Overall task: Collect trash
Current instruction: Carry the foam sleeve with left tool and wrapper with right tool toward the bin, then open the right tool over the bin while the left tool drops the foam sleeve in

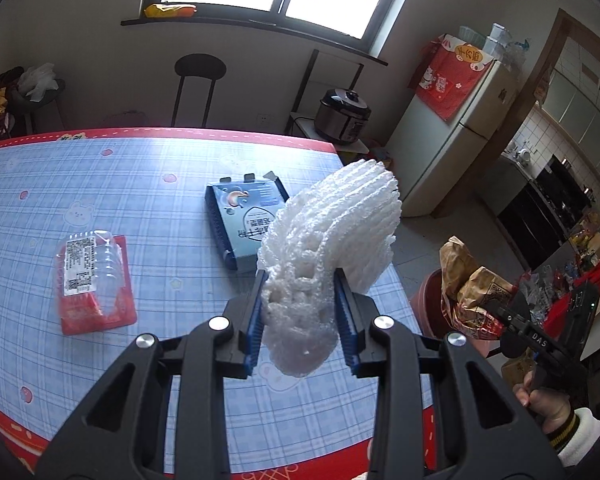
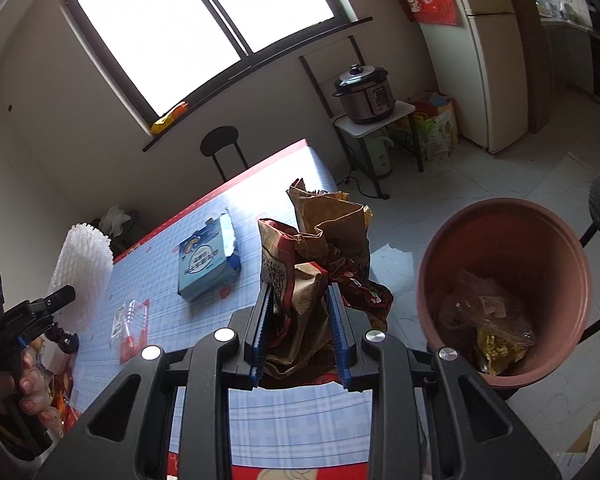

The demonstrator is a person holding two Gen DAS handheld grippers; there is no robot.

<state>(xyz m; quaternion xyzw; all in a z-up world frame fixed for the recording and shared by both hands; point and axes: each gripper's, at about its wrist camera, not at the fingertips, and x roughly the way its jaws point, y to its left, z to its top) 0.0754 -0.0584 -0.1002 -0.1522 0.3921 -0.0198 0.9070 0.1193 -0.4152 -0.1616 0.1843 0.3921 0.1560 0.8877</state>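
Left gripper (image 1: 302,304) is clamping a white foam net (image 1: 332,236), holding it up above the table (image 1: 148,184). Right gripper (image 2: 300,320) is pinching a crumpled brown bag (image 2: 320,248), holding it over the table's edge, beside the bin (image 2: 504,280). The bin is sitting on the floor with wrappers already lying inside. A blue box (image 1: 244,216) and a clear tray (image 1: 92,276) on a red card are lying on the table, well apart.

Blue box (image 1: 247,222) partly behind foam net (image 1: 328,240)
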